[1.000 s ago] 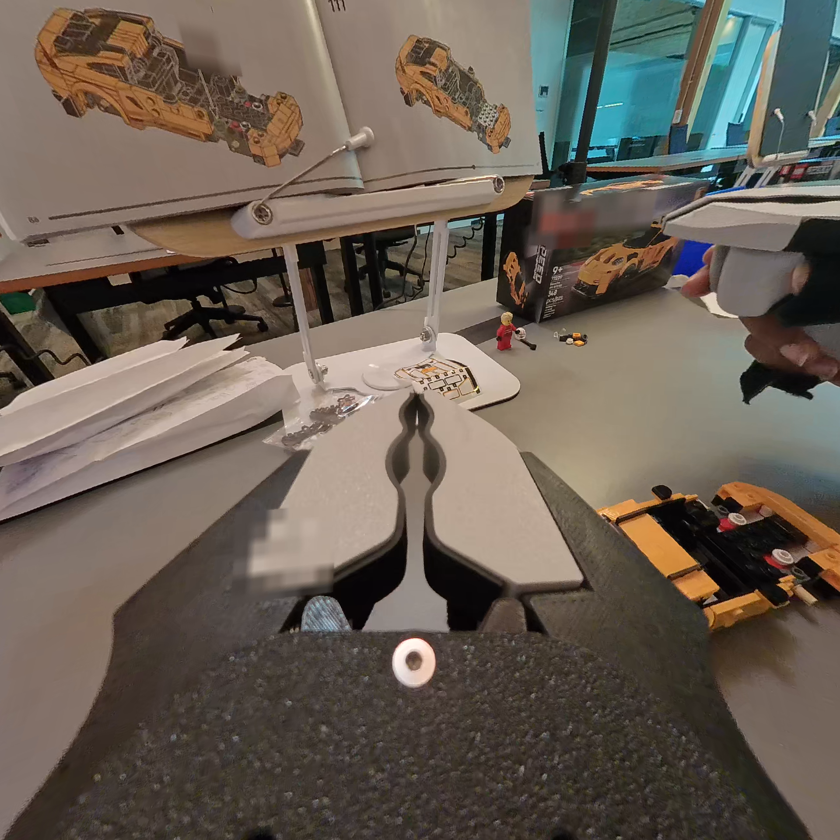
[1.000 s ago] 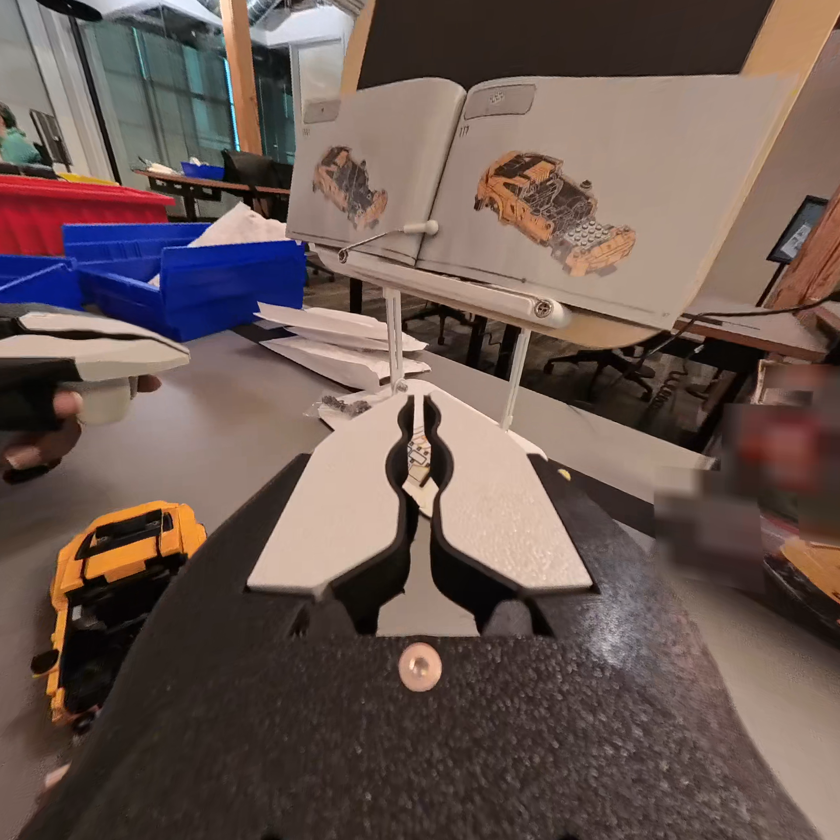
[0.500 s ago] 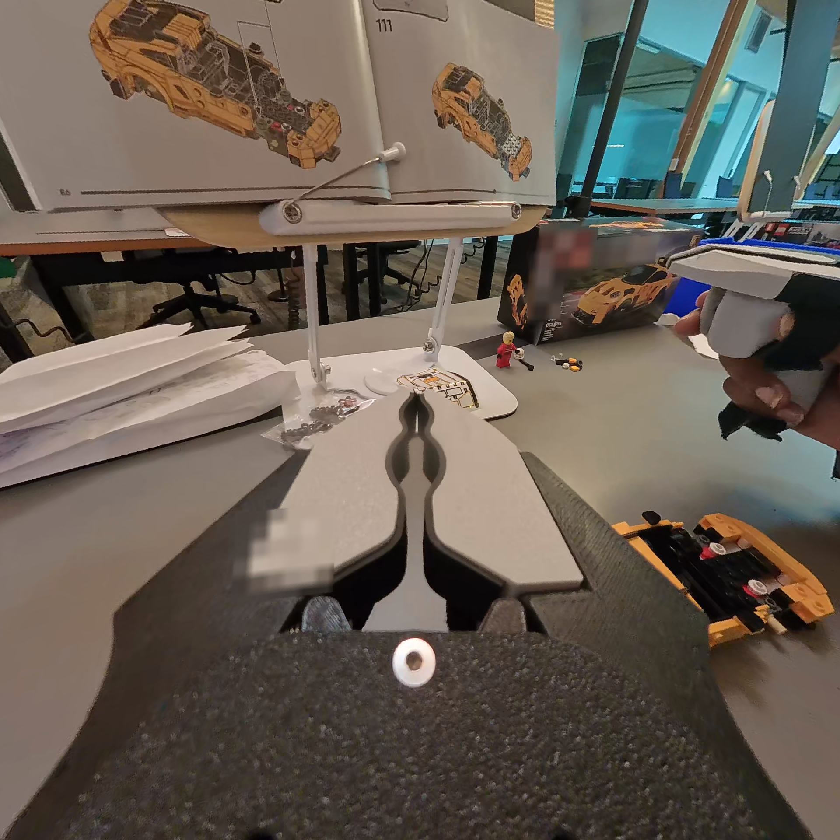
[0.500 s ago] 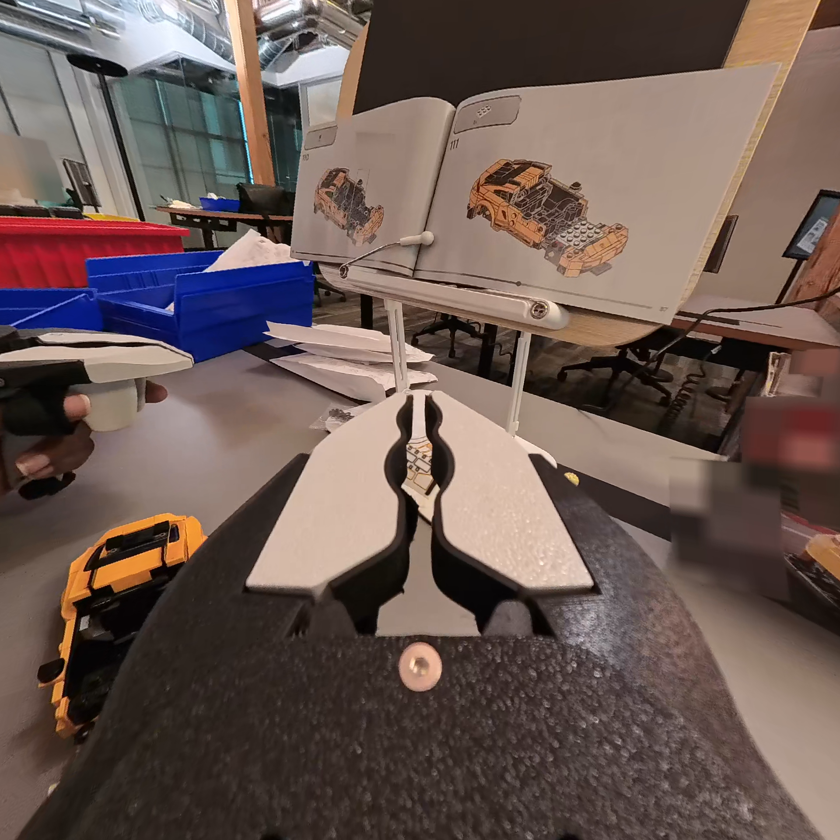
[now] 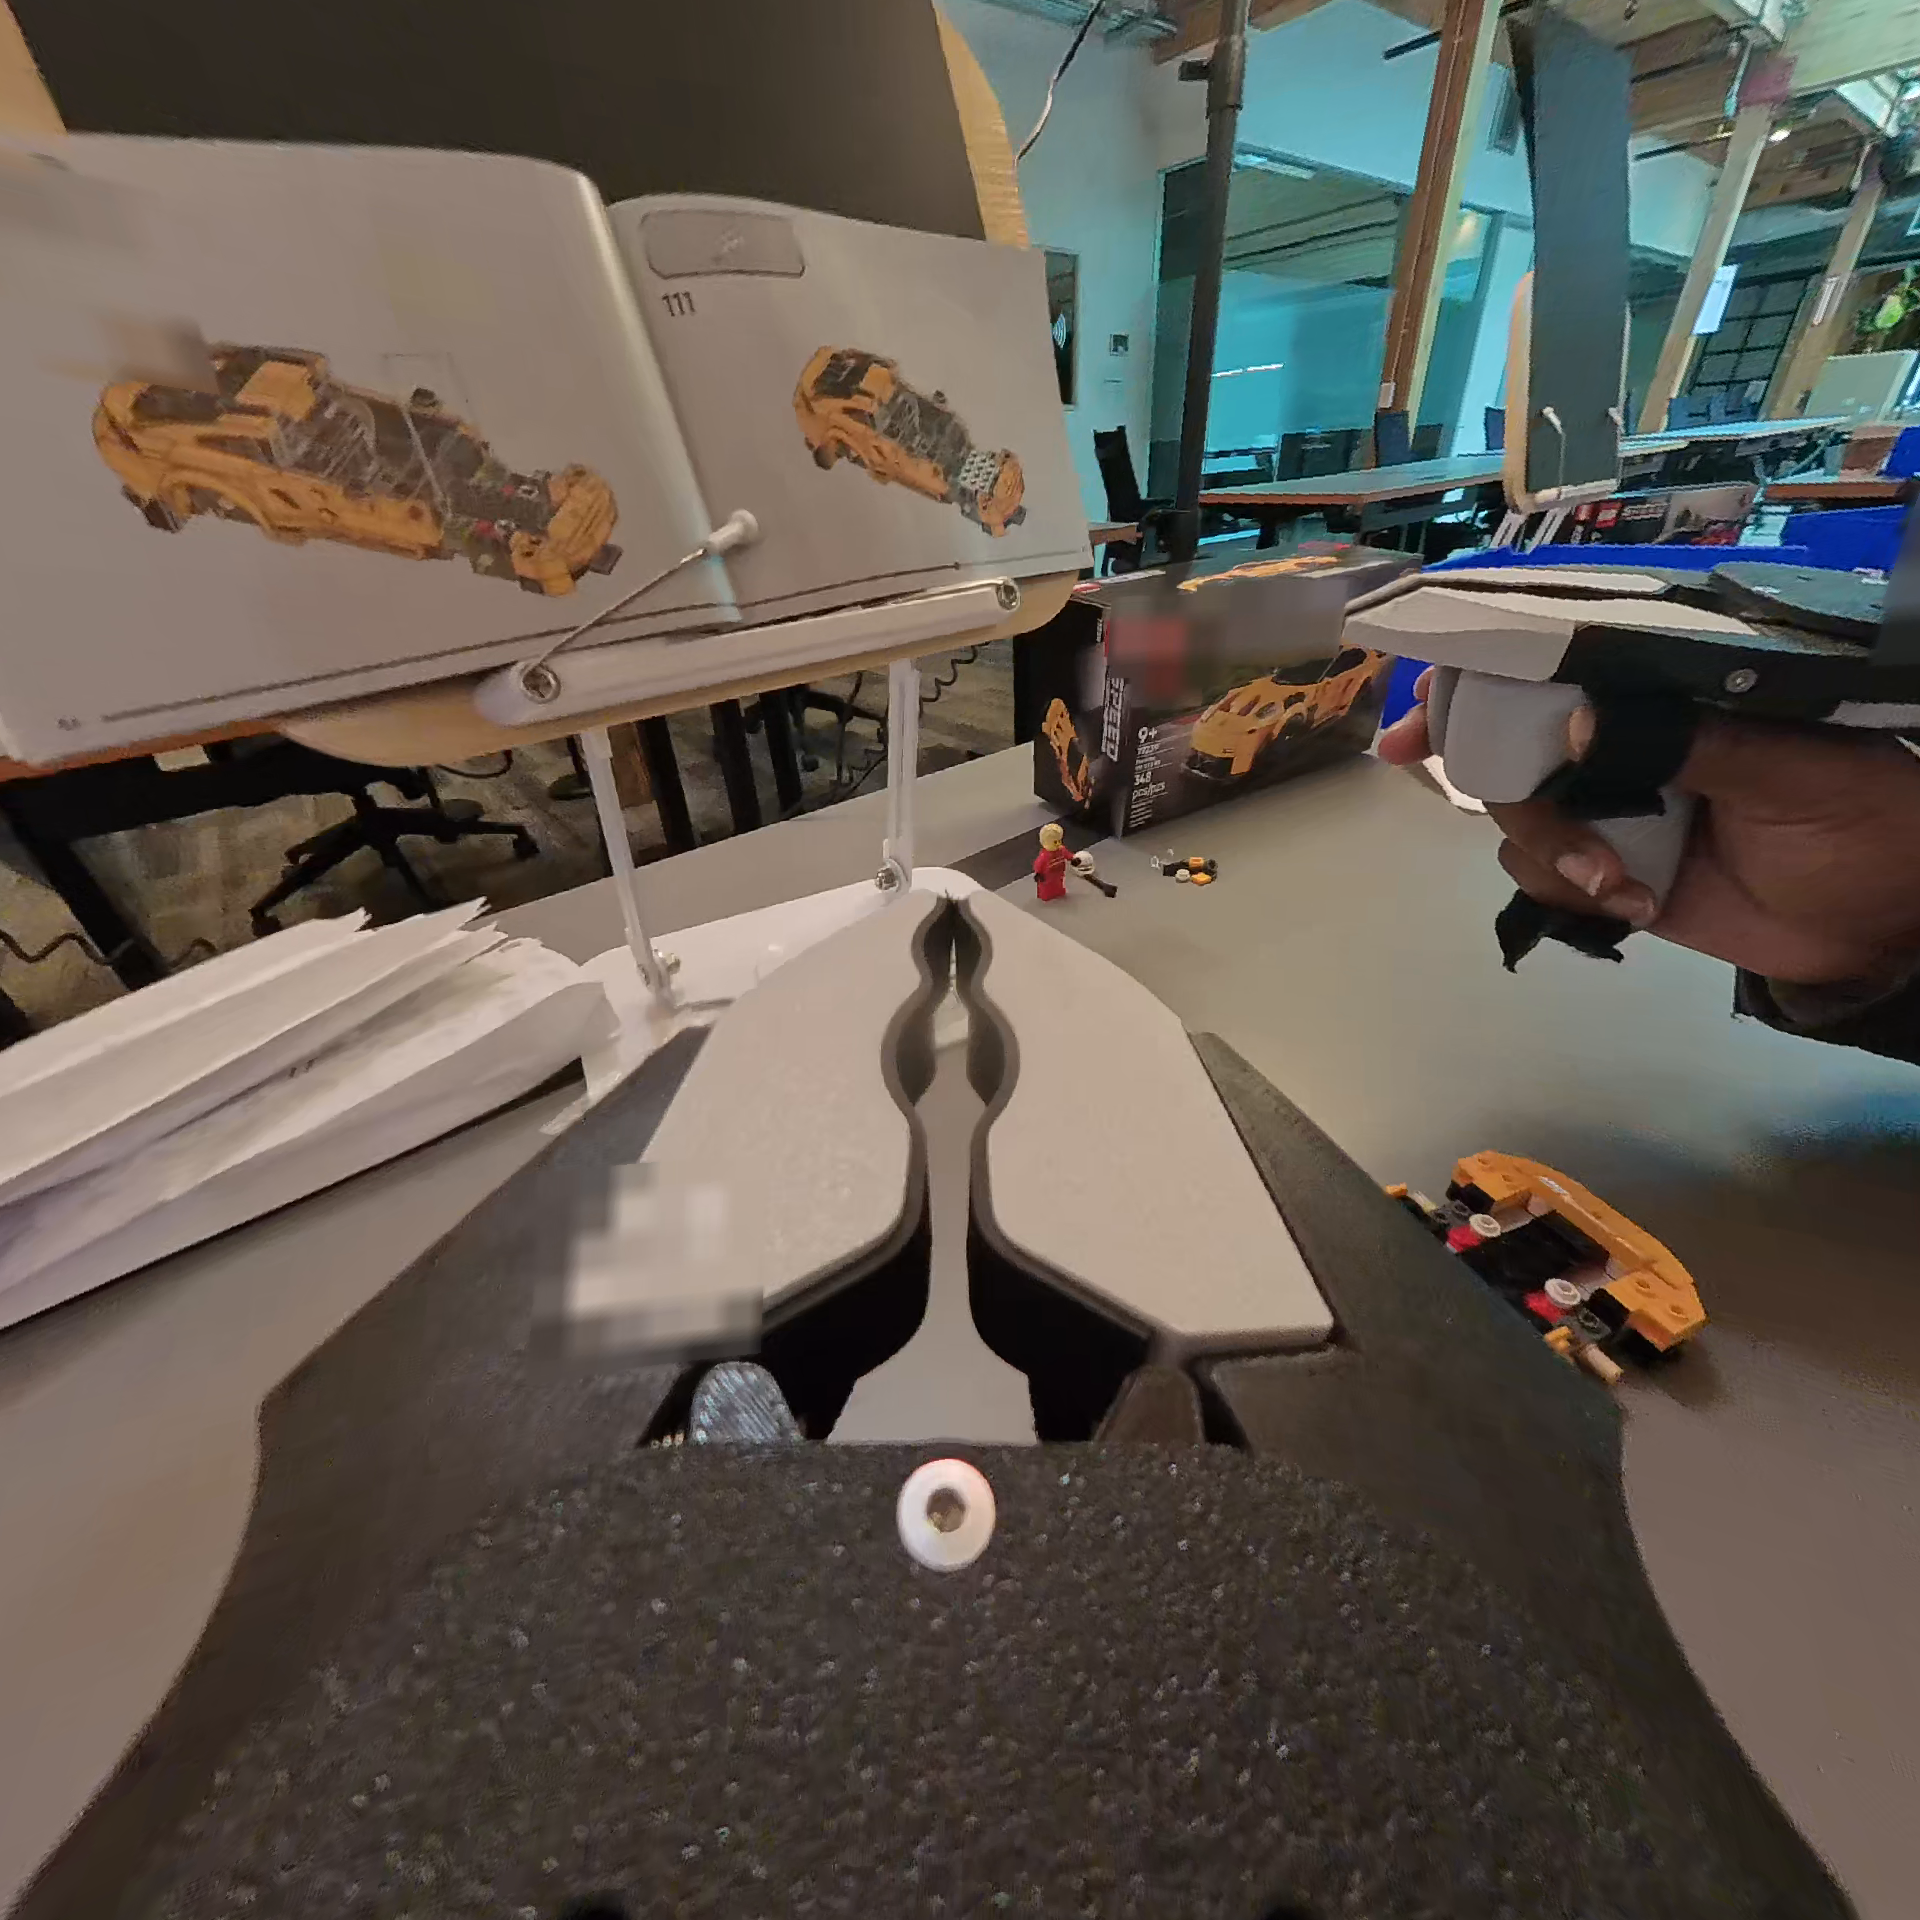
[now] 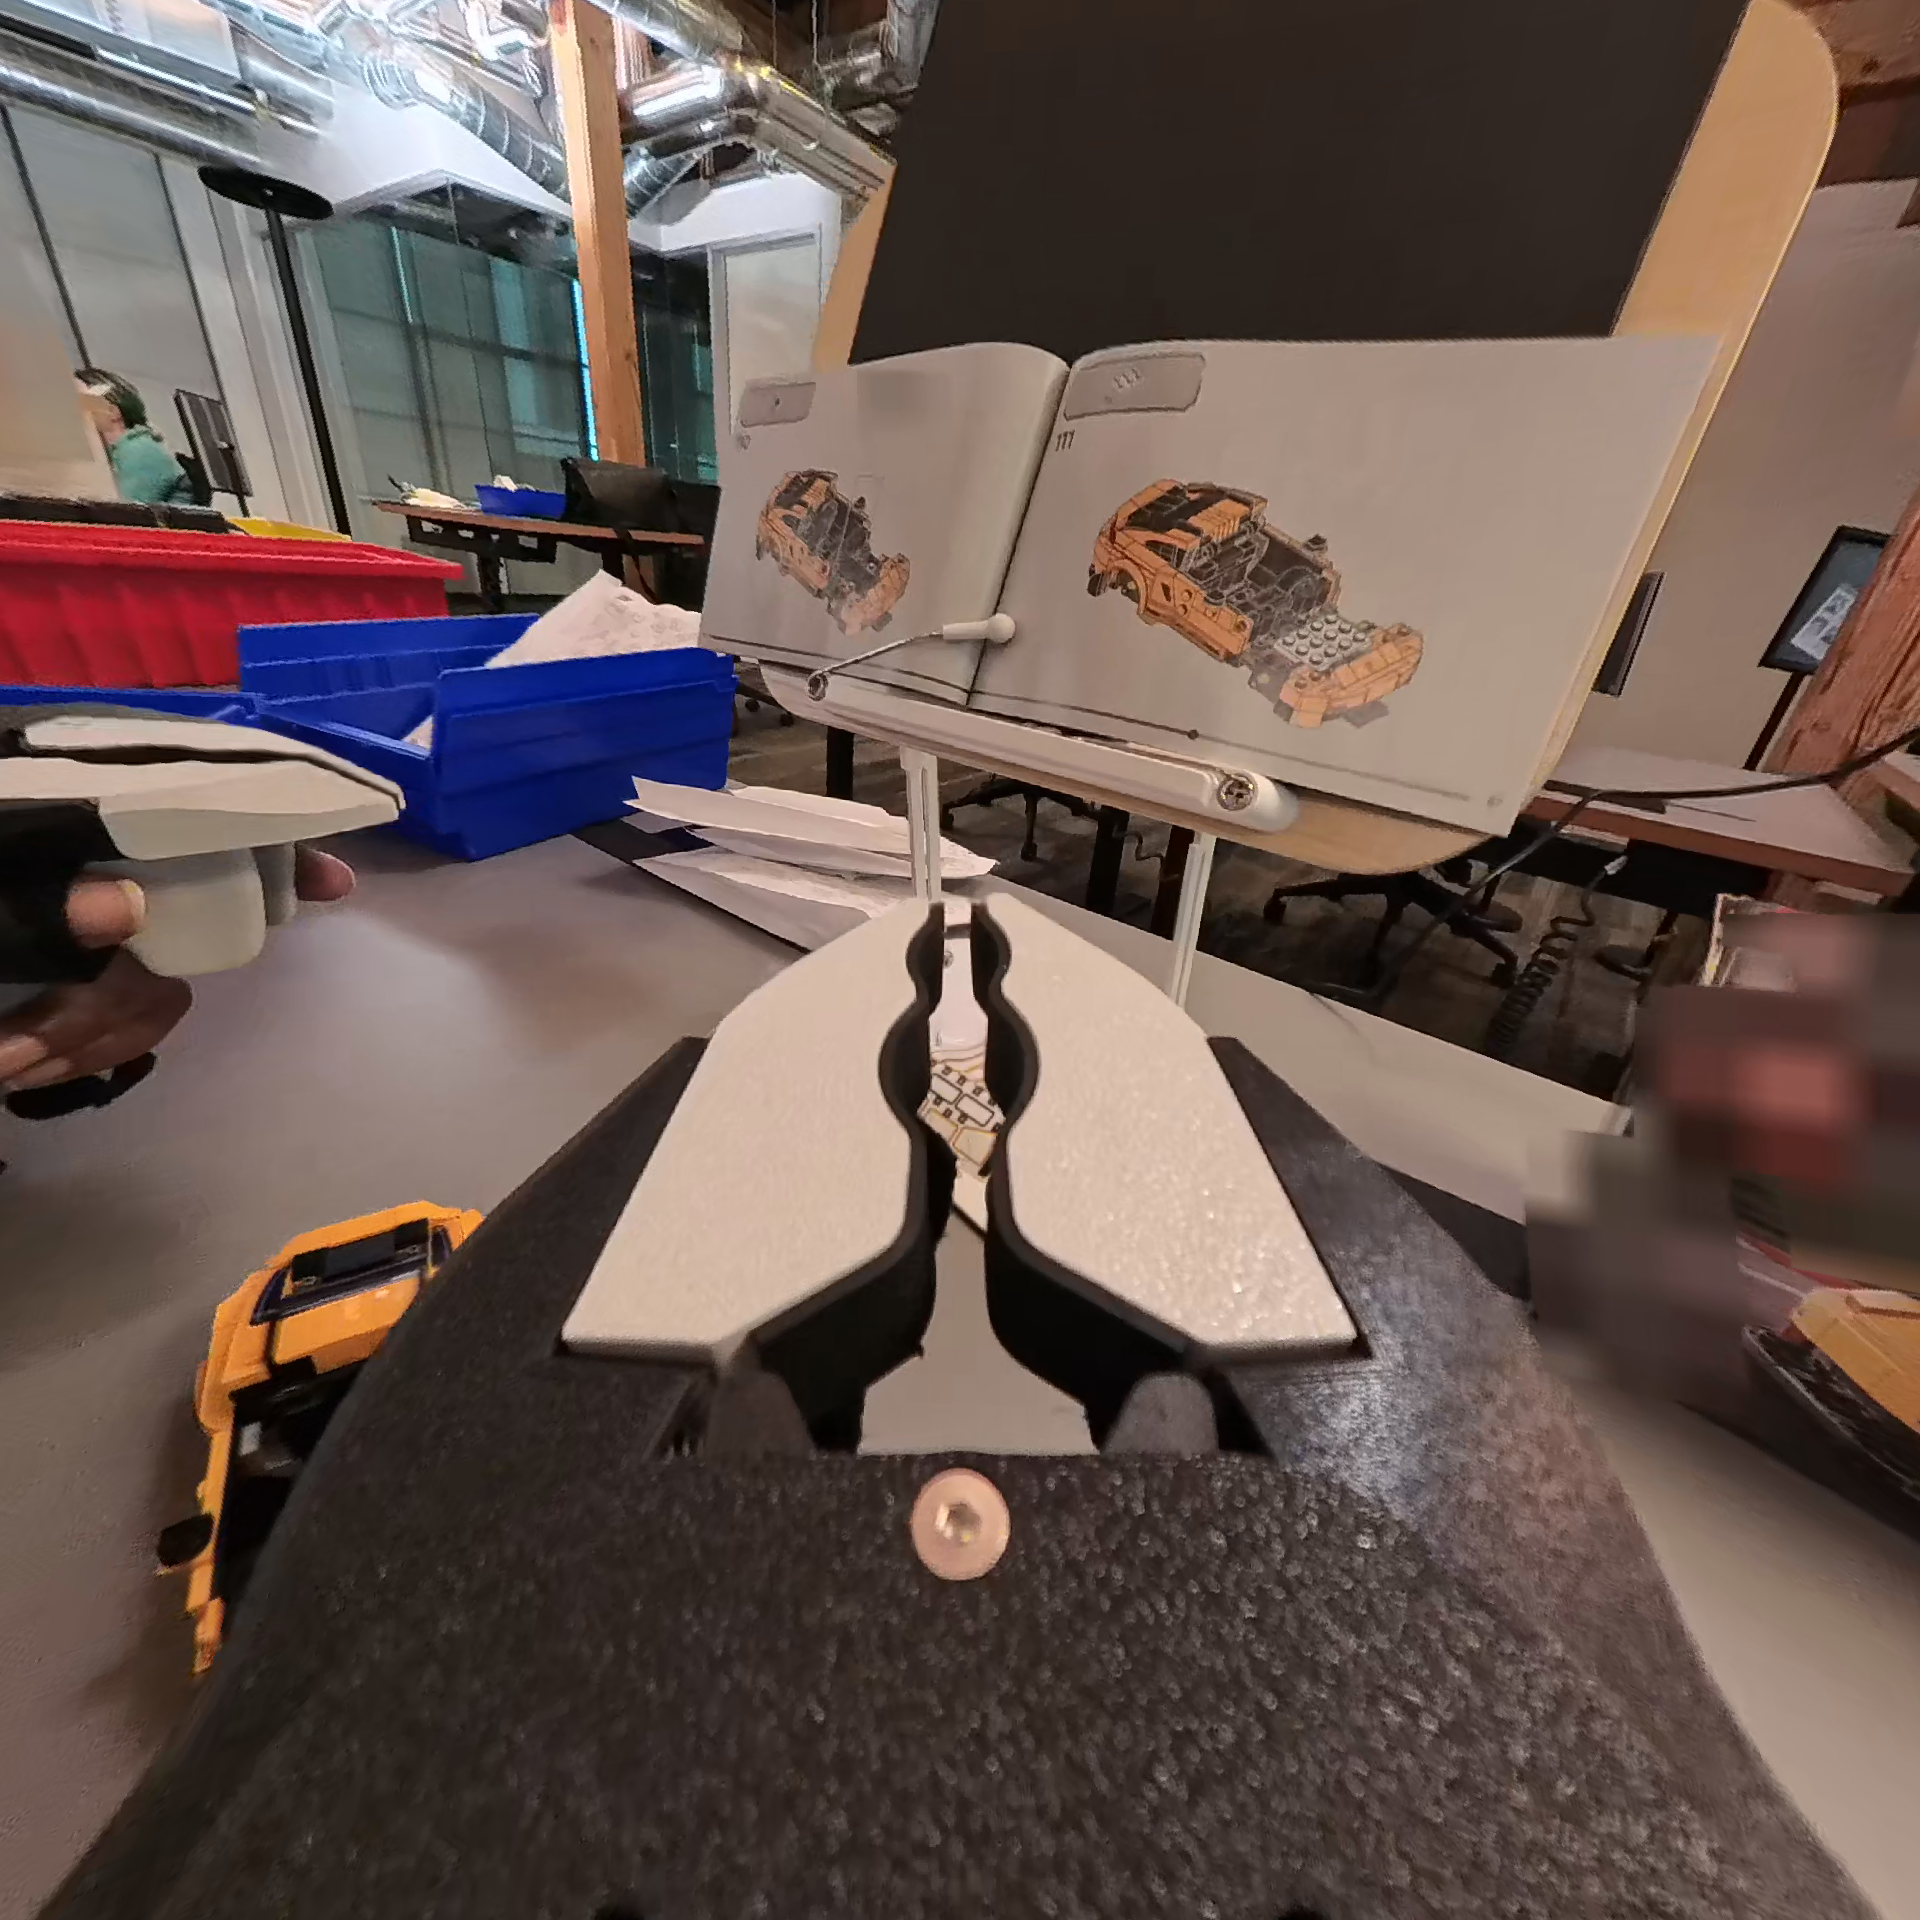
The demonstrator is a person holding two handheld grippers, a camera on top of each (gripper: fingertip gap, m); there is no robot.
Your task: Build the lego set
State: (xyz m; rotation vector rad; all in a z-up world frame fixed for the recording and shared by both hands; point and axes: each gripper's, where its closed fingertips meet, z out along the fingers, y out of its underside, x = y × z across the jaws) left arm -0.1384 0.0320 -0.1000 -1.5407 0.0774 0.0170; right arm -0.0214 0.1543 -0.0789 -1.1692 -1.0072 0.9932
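Note:
A partly built orange and black lego car (image 5: pixel 1558 1257) sits on the grey table, right of my left gripper; it also shows at the lower left of the right wrist view (image 6: pixel 301 1351). My left gripper (image 5: pixel 951 914) is shut and empty, raised above the table. My right gripper (image 6: pixel 961 914) is shut and empty too, also raised. Both point at the open instruction booklet (image 5: pixel 520 436) on its white stand (image 6: pixel 1039 748). A red minifigure (image 5: pixel 1051 862) and small loose pieces (image 5: pixel 1184 868) lie near the set's box (image 5: pixel 1205 707).
White paper bags (image 5: pixel 260 1049) are piled left of the stand. Blue bins (image 6: pixel 488 717) and a red bin (image 6: pixel 187 613) stand at the far left in the right wrist view. A sticker sheet (image 6: pixel 961 1112) lies on the stand's base. A person's hand (image 5: pixel 1704 842) holds the right gripper. My right fingertips sit around 20 cm from my left ones.
Both grippers have risen and tilted up, so the booklet sits lower and fuller in view and the car has dropped toward the frame edges. Both stayed shut.

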